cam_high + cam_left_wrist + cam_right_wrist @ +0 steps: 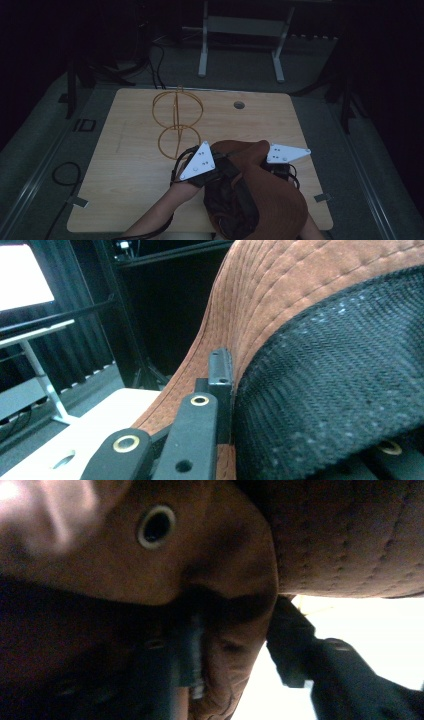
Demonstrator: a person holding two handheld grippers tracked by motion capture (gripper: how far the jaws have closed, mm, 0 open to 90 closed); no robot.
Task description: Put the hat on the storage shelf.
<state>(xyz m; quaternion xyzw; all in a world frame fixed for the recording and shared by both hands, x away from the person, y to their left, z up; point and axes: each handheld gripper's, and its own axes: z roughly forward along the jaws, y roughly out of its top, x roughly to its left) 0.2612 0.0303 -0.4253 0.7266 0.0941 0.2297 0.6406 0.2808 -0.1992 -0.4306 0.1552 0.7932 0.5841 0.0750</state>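
Two hand-held grippers hold one hat (pixel 265 195). The left hand-held gripper (pixel 220 390) pinches its brim; the right hand-held gripper (pixel 235 640) grasps its crown. The hat seems soft and light, so the stitched brim is the best hold.

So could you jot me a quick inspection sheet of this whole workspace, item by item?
Surface: light wooden table, round hole near the far edge.
Job's things: brown hat with dark lining, held up at the near edge; gold wire stand upright beyond it.
Clutter: nothing seen.
Grippers: left gripper shut on the hat's brim; right gripper has folded hat fabric between its fingers, grip unclear.
Cables: black loop on the floor, left.
Surroundings: dark room, grey floor, white frame legs behind.
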